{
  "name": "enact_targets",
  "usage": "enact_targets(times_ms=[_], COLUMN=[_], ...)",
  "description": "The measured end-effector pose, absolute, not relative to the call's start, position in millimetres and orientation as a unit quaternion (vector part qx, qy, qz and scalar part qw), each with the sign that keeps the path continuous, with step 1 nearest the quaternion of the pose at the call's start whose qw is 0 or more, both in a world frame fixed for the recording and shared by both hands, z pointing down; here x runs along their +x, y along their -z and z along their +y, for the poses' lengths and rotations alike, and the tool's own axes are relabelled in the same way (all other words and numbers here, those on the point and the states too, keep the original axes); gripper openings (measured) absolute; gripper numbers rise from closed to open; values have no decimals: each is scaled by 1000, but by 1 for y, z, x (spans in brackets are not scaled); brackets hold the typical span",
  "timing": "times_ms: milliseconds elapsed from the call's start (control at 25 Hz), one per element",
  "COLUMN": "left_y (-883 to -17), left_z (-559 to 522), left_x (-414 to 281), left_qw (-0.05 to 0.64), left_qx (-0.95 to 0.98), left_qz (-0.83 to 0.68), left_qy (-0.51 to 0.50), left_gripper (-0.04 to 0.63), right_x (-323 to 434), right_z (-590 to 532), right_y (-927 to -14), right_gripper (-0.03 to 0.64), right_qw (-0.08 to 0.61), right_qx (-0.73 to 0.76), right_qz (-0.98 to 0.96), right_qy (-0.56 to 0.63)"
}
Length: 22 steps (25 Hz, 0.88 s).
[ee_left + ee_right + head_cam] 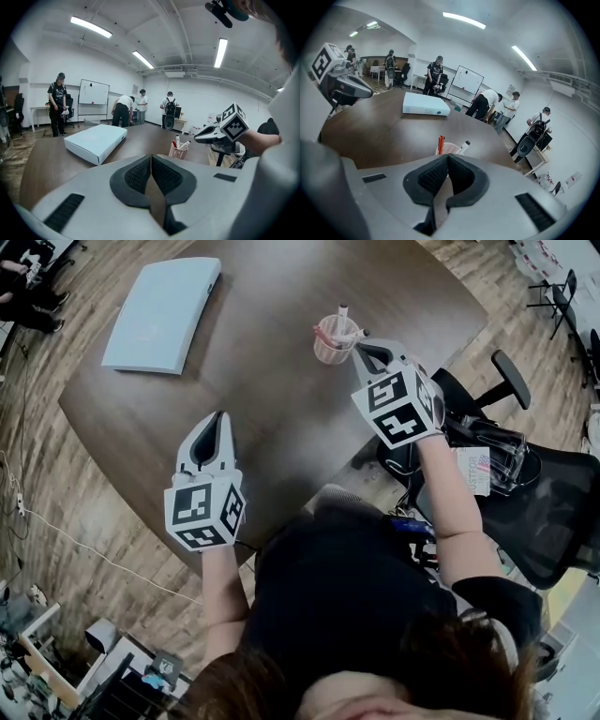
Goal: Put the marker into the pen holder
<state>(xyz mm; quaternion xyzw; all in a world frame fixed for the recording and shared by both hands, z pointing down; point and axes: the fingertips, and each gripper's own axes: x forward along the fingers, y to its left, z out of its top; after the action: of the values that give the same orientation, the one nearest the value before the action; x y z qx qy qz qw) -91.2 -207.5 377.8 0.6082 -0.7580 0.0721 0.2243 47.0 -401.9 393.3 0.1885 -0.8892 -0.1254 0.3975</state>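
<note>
The marker [342, 314] stands in the pen holder [330, 346] at the desk's [272, 399] 1 o'clock, so the task looks done, likely why the right hand-held gripper [362, 339] at the holder's 4 o'clock and the left hand-held gripper [218, 418] at 7 o'clock are both clenched, empty.

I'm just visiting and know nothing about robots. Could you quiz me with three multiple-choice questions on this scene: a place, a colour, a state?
1. Where does the pen holder stand?
A) on the floor
B) on the table, just beyond the right gripper
C) on the office chair

2. What colour is the flat box?
A) black
B) red
C) pale blue

3. How are the right gripper's fingers?
A) closed together, empty
B) wide apart
C) clamped on a marker

Answers: B, the head view shows it on the tabletop; C, it looks pale blue from above; A, they meet with nothing between them.
</note>
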Motion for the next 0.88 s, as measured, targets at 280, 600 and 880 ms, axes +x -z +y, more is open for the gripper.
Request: enact_targets(times_ms=[280, 600, 880], left_y=[-369, -370, -369], left_z=[-181, -158, -147], left_x=[-102, -116, -123], left_qw=[219, 218, 221], left_qx=[593, 579, 574], left_qz=[-772, -783, -787], left_qy=[-68, -64, -56], left_gripper=[29, 28, 28], right_x=[48, 36, 30], right_z=[-373, -338, -323], right_y=[-382, -374, -372], right_gripper=[18, 18, 18], right_qw=[373, 338, 314], right_qx=[196, 199, 200], right_qz=[-900, -914, -926], right_qy=[112, 100, 64])
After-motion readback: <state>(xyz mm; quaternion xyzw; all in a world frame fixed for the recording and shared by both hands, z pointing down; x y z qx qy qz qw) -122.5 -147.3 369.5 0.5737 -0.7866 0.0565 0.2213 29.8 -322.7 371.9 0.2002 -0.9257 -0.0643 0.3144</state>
